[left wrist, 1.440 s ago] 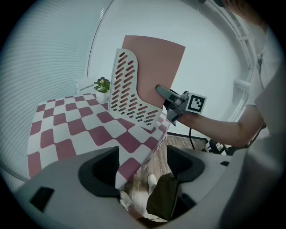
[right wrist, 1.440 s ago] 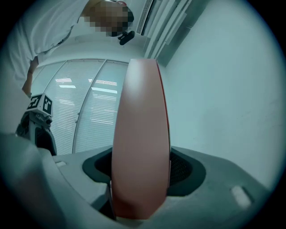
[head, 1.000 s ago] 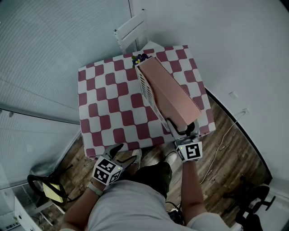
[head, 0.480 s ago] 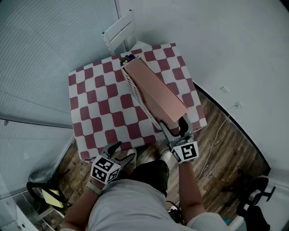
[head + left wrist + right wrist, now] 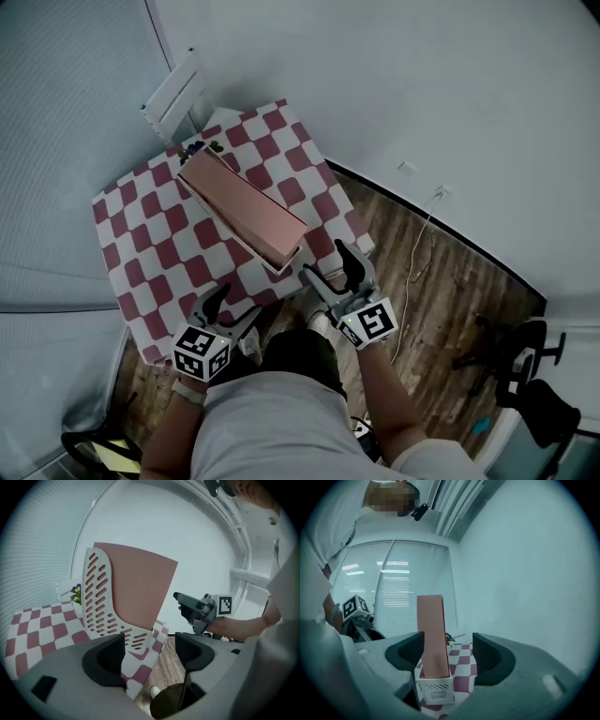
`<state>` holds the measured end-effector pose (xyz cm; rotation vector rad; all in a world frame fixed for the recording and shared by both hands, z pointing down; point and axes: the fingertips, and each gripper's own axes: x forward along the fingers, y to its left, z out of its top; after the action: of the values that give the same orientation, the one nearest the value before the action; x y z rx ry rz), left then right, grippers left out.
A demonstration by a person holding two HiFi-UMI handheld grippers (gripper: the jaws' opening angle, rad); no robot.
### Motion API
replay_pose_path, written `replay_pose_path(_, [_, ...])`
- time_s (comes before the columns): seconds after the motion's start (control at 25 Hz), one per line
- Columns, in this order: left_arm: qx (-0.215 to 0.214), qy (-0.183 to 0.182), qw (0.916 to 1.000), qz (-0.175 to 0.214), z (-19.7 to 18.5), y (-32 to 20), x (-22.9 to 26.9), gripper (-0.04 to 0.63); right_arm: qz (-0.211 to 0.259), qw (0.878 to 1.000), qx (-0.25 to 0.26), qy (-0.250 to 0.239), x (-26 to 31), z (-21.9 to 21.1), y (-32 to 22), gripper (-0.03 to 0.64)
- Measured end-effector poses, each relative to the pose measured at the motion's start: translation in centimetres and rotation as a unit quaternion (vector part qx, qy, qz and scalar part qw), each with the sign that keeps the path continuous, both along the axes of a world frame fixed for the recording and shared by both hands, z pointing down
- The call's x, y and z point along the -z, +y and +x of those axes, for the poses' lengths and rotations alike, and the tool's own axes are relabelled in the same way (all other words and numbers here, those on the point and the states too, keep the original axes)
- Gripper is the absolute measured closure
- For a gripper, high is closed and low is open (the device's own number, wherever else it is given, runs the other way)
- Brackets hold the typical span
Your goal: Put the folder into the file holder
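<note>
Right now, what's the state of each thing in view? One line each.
folder: upright, seated in the file holder, top sticking out above it.
file holder: upright on the checkered table, folder inside.
left gripper: open, nothing between the jaws.
right gripper: open, nothing gripped, apart from the folder.

the person wears a pale grey shirt (image 5: 281,427), dark trousers (image 5: 298,354) and light shoes (image 5: 249,346). the left hand-held gripper (image 5: 230,309) and the right hand-held gripper (image 5: 328,264) have grey bodies with dark, curved jaws, and each carries a white cube (image 5: 370,322) printed with black square markers.
</note>
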<state>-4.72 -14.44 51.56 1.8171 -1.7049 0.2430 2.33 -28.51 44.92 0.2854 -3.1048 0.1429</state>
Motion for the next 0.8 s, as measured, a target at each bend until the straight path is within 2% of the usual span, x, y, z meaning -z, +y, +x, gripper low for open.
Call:
replay_pose_path(0.16, [-0.003,-0.013,0.9987,0.050,-0.2,-2.3,2.8,0.273,-0.012,0.999,-0.034,-0.007,1.9,2.6,-1.2,0.300])
replay_pose_path(0.24, [-0.006,-0.017,0.9969,0.077,-0.3,-3.3,4.3,0.300,-0.013,0.998,-0.053,-0.007,2.8,3.9,-1.6,0.301])
replay_pose_path(0.4, [-0.024,-0.027,0.9922,0.119,0.0,-4.6,6.5,0.302,-0.022,0.996,-0.087,-0.009,4.3,6.1,-1.8,0.301])
replay_pose_path(0.8, [-0.057,-0.035,0.9849,0.159,0.6,-7.0,9.1,0.304,-0.018,0.988,-0.154,0.015,6.4,10.2,-1.2,0.301])
